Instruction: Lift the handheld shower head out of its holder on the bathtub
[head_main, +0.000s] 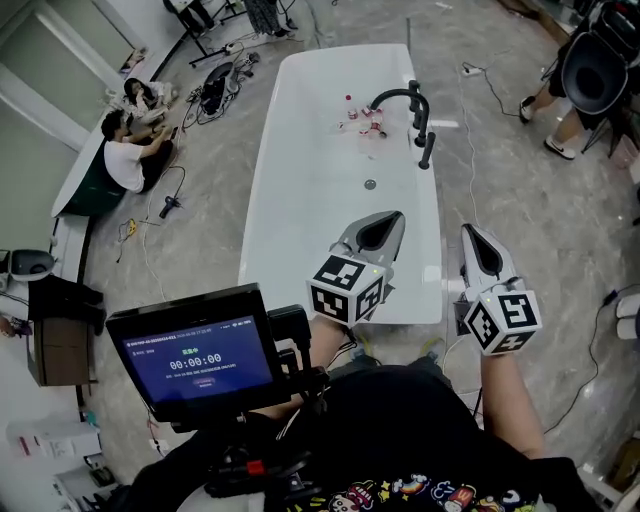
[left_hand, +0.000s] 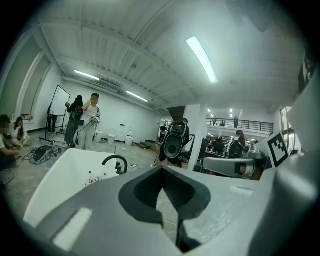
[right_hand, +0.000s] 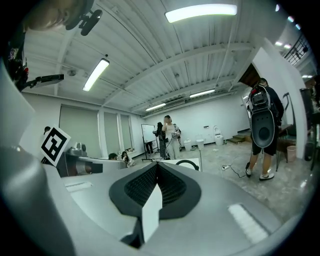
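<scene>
A white bathtub (head_main: 300, 200) lies ahead of me on the grey floor. On its right rim stands a black arched faucet (head_main: 398, 98), and just nearer me the black handheld shower head (head_main: 427, 150) sits upright in its holder. My left gripper (head_main: 393, 217) hovers over the tub's near right part, jaws shut and empty. My right gripper (head_main: 468, 233) hangs just outside the right rim, also shut on nothing. Both are well short of the shower head. The left gripper view shows the faucet (left_hand: 116, 161) far off beyond the shut gripper (left_hand: 162, 172); the right gripper view shows the faucet (right_hand: 187, 162) past its gripper (right_hand: 157, 167).
Small bottles (head_main: 360, 122) stand in the tub's far end, and a drain (head_main: 370, 184) lies mid-tub. Two people (head_main: 128, 140) sit on the floor at left among cables. A person (head_main: 575, 80) stands at far right. A monitor (head_main: 198, 352) on my rig sits low left.
</scene>
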